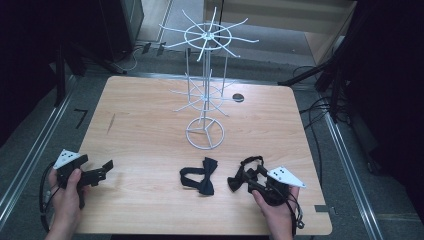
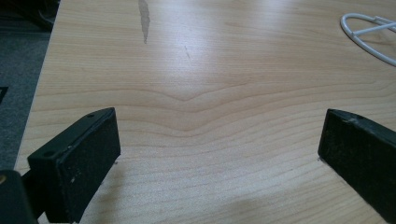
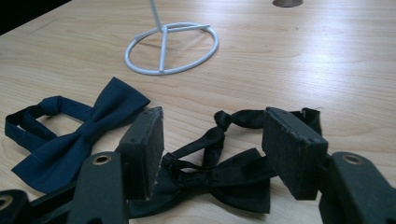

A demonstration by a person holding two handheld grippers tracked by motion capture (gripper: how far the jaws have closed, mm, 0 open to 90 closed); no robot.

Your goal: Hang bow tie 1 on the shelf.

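On the pale wooden table, before the white wire display rack, the right gripper straddles a black fabric bow tie, jaws apart, unclamped; wings run crosswise. The left gripper gapes idle, far left.

Both grippers were matte black: the left gripper and right gripper each carried a grey three-cornered plate, round screw holes, trailing cable.

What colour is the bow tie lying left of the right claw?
Dark navy blue bow tie, clearest in the right gripper view.
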